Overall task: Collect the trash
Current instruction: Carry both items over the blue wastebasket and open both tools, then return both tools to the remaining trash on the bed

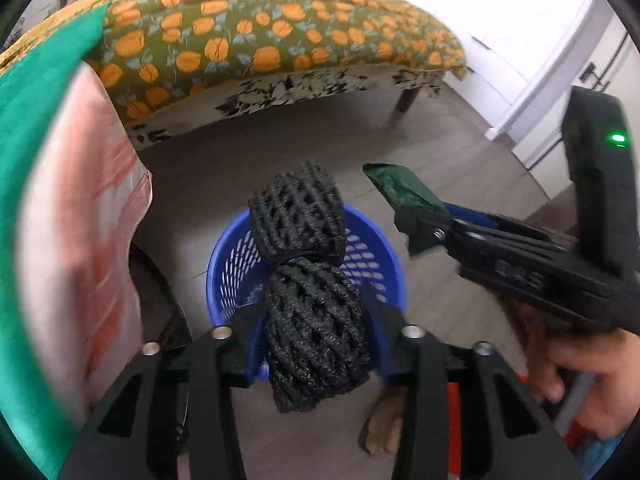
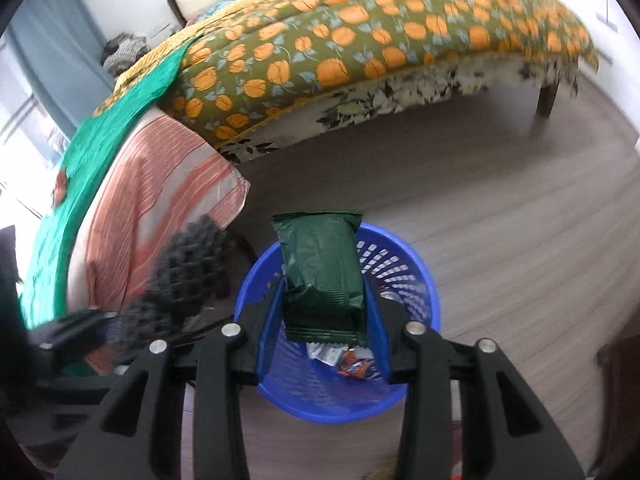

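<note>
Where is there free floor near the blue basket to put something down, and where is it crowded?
Bare grey floor lies between the blue basket and the bed, and on the basket's right side. Crowded: above the basket, where the left gripper has the black foam net and the right gripper has the green wrapper; also the striped cloth side.

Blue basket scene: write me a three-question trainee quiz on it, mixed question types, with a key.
1. True or false: the blue basket is empty.
2. Which item sits between the fingers of the left tool?
A. a green wrapper
B. a black foam net
C. an orange pillow
3. Fill in: the right tool carries a dark ____ wrapper above the basket.

Key:
1. False: small wrappers already lie at its bottom.
2. B: the black foam net, tied at its middle.
3. green
</note>
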A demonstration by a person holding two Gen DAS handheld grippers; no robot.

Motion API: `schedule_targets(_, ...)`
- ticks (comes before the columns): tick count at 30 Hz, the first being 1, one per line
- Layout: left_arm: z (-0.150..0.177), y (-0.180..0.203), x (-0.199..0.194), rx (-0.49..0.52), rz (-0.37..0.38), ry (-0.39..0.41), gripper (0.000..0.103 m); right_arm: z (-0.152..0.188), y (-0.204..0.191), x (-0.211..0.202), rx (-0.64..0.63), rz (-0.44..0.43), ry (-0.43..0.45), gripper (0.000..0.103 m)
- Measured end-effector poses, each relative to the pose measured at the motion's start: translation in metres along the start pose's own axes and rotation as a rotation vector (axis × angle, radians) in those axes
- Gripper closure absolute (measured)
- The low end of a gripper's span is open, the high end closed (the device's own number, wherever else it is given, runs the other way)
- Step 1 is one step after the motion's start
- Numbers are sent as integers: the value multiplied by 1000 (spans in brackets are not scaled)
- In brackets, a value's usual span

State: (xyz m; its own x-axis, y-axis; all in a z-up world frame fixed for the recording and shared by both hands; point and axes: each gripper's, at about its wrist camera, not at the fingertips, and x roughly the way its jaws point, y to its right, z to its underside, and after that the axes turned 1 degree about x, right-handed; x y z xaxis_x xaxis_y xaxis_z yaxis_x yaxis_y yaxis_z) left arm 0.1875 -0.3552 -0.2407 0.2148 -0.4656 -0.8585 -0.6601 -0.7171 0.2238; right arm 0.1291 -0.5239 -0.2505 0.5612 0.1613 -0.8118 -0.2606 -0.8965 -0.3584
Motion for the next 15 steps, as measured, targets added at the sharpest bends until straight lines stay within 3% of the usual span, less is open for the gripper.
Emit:
schedule_targets(1,-1,-2,6,-6,-1,-1,34,-1,7,6,23,-8,-6,48)
schedule_targets(2,-4,-4,12,-15,0,7,34,-1,12,8,43,1,3,35)
schedule_targets(6,-7,-7,-12,-41,29,55,28,-5,23,-5,87,35,49,32)
schedule_targets(11,3,-4,-78,-33,54,191,12,-6,5,-45,30,106,185,5)
schedule_targets(15,39,-18,-126,-48,40,231,7,6,-9,-51,41,170,204,5)
